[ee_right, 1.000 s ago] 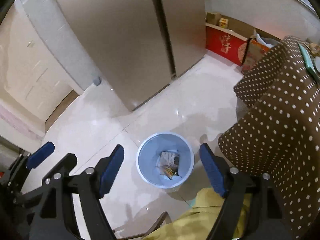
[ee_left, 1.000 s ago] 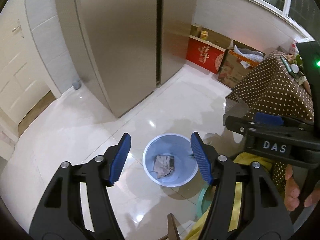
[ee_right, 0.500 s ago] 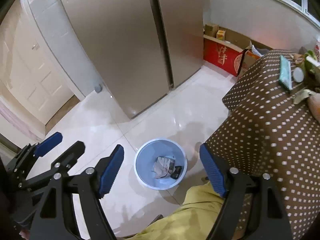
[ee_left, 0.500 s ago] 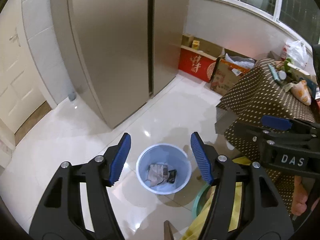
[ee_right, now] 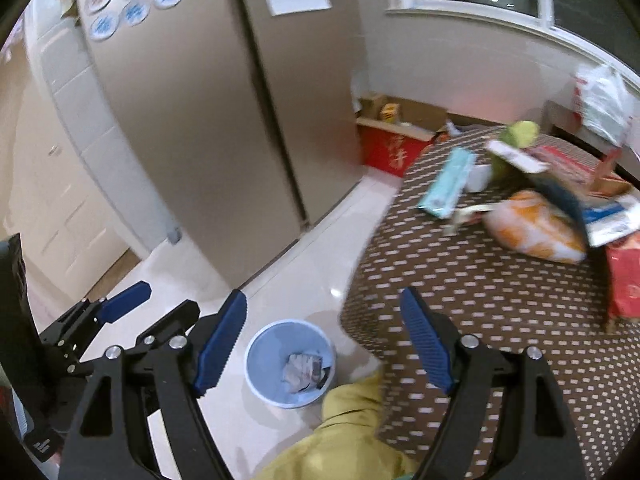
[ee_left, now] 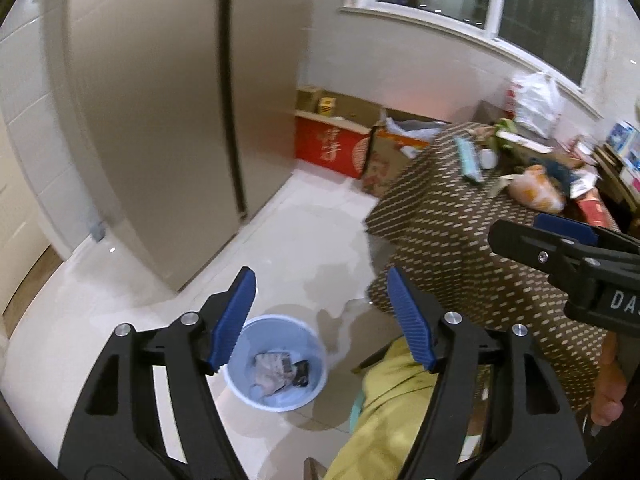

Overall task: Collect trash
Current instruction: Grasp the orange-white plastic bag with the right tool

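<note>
A light blue trash bin (ee_left: 244,380) stands on the white tile floor, also in the right wrist view (ee_right: 266,360). Crumpled wrappers (ee_left: 278,370) lie inside it, seen too in the right wrist view (ee_right: 306,369). My left gripper (ee_left: 322,316) is open and empty, high above the floor beside the bin. My right gripper (ee_right: 324,340) is open and empty, above the table's near edge. On the brown dotted table (ee_right: 480,304) lie an orange bag (ee_right: 536,232), a teal packet (ee_right: 446,184) and other packaging.
A tall beige fridge (ee_left: 160,120) stands on the left. Red and cardboard boxes (ee_left: 332,148) sit by the far wall under the window. A white plastic bag (ee_right: 604,100) lies on the sill. My yellow-trousered leg (ee_right: 344,432) is beside the bin.
Both grippers have risen and tilted up towards the table; the bin has dropped lower in both views and the table's clutter has come into sight. Both stayed open.
</note>
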### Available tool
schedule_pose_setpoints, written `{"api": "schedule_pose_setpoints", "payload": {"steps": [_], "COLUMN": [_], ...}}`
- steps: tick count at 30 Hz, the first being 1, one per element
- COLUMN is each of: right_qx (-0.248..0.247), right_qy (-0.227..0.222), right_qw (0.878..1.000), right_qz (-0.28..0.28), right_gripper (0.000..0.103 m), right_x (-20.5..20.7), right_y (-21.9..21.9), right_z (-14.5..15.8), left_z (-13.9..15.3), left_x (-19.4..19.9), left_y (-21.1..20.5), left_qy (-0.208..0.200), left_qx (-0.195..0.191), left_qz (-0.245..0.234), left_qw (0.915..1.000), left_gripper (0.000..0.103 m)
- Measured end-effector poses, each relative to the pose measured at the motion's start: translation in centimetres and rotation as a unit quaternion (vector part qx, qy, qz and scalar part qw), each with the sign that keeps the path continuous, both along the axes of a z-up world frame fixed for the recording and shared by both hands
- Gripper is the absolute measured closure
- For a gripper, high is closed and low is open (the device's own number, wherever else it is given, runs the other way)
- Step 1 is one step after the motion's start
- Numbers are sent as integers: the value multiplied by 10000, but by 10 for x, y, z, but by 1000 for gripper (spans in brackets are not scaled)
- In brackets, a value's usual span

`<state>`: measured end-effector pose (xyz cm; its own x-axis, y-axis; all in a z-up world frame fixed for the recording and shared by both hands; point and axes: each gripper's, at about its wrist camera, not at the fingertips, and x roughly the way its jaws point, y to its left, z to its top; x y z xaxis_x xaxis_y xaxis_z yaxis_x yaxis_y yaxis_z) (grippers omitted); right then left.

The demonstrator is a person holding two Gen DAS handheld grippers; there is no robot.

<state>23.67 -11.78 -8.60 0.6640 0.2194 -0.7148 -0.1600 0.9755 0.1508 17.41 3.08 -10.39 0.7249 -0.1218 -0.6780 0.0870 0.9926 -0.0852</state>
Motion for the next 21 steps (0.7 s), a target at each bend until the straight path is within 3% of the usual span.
{"api": "schedule_pose_setpoints", "payload": {"steps": [9, 21], "right_qx": [16, 30], "right_qy": [141, 282], "right_qw": [9951, 9827], "right_qz": [-982, -1832], "right_gripper": [16, 13], "right_x": [11, 49], "right_y": [-81, -132], "right_z": [-6, -16], "left_z": [3, 4], "left_x": [25, 62], "left_y": [-58, -109], "left_qy": [34, 68], "left_qx": [-129, -262], "left_qz": [-780, -1270], "left_qw": [9969, 9915], "left_gripper": [31, 29]}}
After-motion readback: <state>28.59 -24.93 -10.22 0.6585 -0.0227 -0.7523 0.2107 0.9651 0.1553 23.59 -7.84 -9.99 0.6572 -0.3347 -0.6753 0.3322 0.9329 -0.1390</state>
